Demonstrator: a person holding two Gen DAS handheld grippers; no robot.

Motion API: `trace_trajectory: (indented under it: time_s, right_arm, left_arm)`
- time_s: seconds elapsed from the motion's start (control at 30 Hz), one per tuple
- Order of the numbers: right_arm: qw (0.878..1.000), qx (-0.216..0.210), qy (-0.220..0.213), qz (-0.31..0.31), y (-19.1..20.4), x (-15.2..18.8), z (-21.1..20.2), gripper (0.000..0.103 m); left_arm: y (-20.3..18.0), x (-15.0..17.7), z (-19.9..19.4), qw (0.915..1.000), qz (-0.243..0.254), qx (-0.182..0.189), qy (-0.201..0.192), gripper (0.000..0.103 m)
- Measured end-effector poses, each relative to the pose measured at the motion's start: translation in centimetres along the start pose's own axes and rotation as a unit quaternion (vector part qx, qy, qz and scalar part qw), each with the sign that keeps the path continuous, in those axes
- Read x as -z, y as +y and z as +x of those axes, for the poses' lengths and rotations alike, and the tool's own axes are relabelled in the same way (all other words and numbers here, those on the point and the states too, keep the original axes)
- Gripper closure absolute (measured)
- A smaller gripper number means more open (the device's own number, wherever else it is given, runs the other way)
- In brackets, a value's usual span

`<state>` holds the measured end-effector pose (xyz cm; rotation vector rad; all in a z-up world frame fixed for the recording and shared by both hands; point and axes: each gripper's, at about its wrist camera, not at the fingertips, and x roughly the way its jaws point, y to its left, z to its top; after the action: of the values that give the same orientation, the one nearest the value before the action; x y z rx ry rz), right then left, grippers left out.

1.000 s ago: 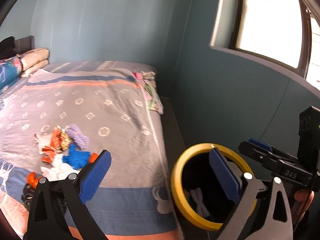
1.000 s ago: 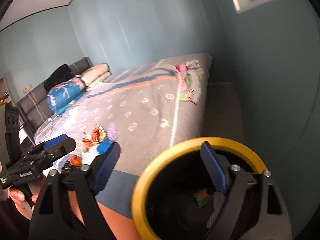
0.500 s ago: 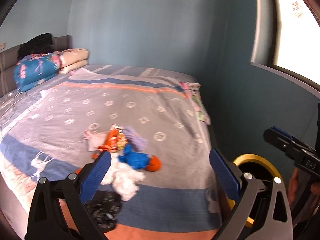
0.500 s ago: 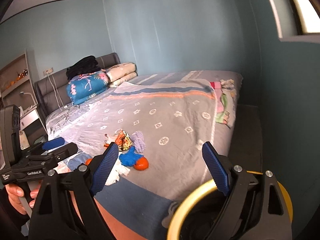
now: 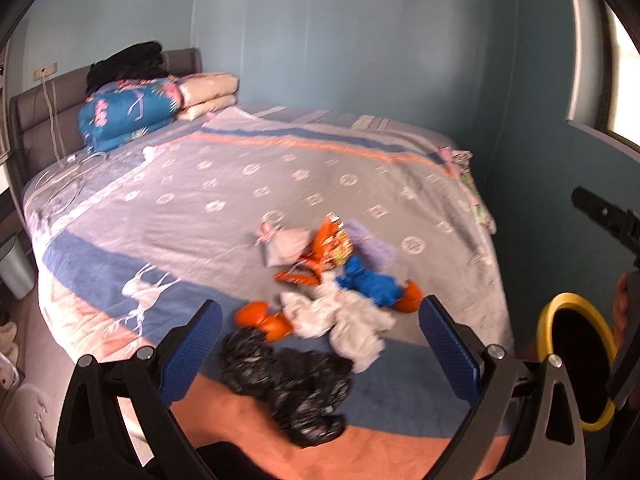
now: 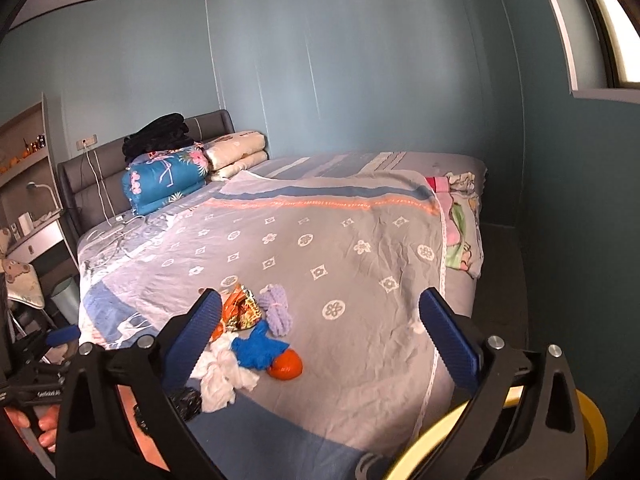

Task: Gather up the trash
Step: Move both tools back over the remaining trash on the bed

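Note:
A pile of trash lies near the foot of the bed: a black plastic bag (image 5: 288,384), white tissue (image 5: 344,320), a blue crumpled piece (image 5: 368,280), orange peels (image 5: 264,320), a snack wrapper (image 5: 328,244) and a lilac bundle (image 5: 368,240). My left gripper (image 5: 320,348) hangs open above the black bag, touching nothing. My right gripper (image 6: 322,336) is over the bed's corner, its jaws opening with nothing between them. From there the tissue (image 6: 220,372) and blue piece (image 6: 256,348) lie just past its left finger. A black bin with a yellow rim (image 5: 576,360) stands on the floor to the right.
A folded blue quilt (image 5: 128,116), pillows (image 5: 208,96) and black clothes (image 5: 124,60) are stacked at the headboard. Charging cables (image 6: 116,232) trail over the bed's left side. Coloured cloth (image 6: 460,224) hangs off the far right edge. A pale bin (image 6: 66,300) stands left of the bed.
Both views have swung left, from the yellow-rimmed bin to the bed. The trash pile now sits centred ahead of the left gripper, the bin at the right edge. The right jaws have widened.

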<state>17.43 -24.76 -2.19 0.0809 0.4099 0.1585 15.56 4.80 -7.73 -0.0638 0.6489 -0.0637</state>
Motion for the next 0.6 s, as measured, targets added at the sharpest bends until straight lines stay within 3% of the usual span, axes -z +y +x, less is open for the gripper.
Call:
trace_trajectory:
  time_s: [0.27, 0.6]
  right_arm:
    - [1.0, -0.002, 0.016, -0.027, 2.1, 0.7, 3.9, 0.008]
    - [0.992, -0.008, 0.095, -0.083, 4.9, 3.7, 11.2, 0.008]
  left_arm:
    - [2.9, 2.2, 2.3, 0.9985, -0.025, -0.023, 0.043, 0.008]
    - [5.2, 4.3, 5.7, 0.9927, -0.061, -0.025, 0.101, 0.008]
